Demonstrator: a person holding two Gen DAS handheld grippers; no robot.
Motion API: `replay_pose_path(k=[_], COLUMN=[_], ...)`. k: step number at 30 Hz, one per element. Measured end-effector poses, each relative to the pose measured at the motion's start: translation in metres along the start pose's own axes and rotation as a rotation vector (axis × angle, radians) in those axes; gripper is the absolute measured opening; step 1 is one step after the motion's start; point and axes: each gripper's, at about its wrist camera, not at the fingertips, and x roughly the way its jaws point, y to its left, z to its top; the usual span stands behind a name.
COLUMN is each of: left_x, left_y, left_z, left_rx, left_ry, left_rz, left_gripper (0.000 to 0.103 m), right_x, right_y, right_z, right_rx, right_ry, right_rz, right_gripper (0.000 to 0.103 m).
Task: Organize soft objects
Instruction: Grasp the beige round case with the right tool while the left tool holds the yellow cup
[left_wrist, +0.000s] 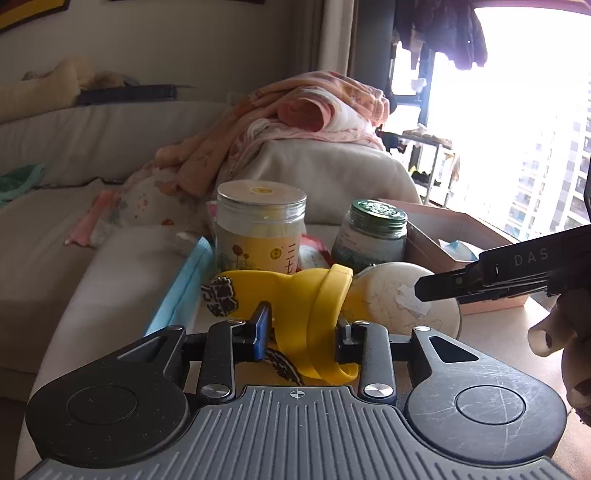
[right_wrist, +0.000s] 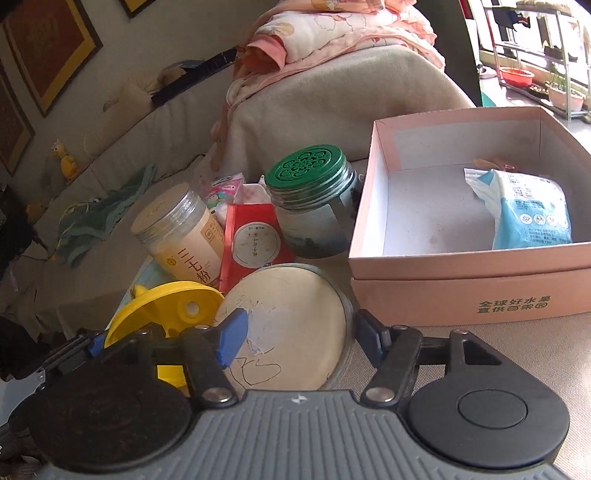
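A yellow soft silicone piece (left_wrist: 295, 291) with black print lies at the table's near edge. My left gripper (left_wrist: 304, 330) is shut on its folded band, which fills the gap between the pads. Beside it on the right is a round cream-lidded container (right_wrist: 291, 317), tilted up on edge. My right gripper (right_wrist: 301, 336) holds it, one pad on each side. In the left wrist view, one finger (left_wrist: 443, 286) of that gripper crosses the container (left_wrist: 391, 295). In the right wrist view the yellow piece (right_wrist: 166, 302) shows at lower left. A pink cardboard box (right_wrist: 461, 280) holds a blue-white packet (right_wrist: 528, 210).
Behind the held things stand a yellow-labelled jar (right_wrist: 181, 236), a green-lidded jar (right_wrist: 310, 206) and a red packet (right_wrist: 251, 243). A blue face mask (left_wrist: 181, 284) hangs over the left table edge. A sofa with a pink blanket (left_wrist: 303, 107) lies beyond.
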Motion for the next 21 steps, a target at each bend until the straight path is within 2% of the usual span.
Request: replay_pose_path(k=[4, 8, 9, 11, 12, 15, 21], left_x=[0.0, -0.001, -0.001, 0.0, 0.0, 0.002, 0.003], left_y=[0.002, 0.005, 0.005, 0.007, 0.007, 0.006, 0.001], left_z=[0.0, 0.0, 0.0, 0.001, 0.0, 0.001, 0.001], left_rx=[-0.014, -0.033, -0.039, -0.054, -0.059, -0.064, -0.047], left_ry=[-0.001, 0.001, 0.001, -0.003, -0.004, -0.008, -0.006], left_rz=[-0.013, -0.02, -0.02, -0.025, -0.028, -0.024, -0.008], left_gripper=[0.038, 0.039, 0.041, 0.043, 0.044, 0.044, 0.044], right_x=[-0.025, -0.042, -0.042, -0.036, -0.031, -0.019, -0.002], right_y=[0.018, 0.037, 0.044, 0.05, 0.049, 0.036, 0.011], right_z=[0.006, 0.004, 0.002, 0.001, 0.002, 0.008, 0.0], right_rx=[-0.082, -0.173, -0.206, -0.241, -0.236, -0.159, -0.102], right_ry=[-0.043, -0.047, -0.049, -0.066, -0.064, -0.038, -0.006], right_rz=[0.067, 0.196, 0.192, 0.129, 0.108, 0.083, 0.023], right_gripper=[0.05, 0.05, 0.051, 0.053, 0.056, 0.064, 0.065])
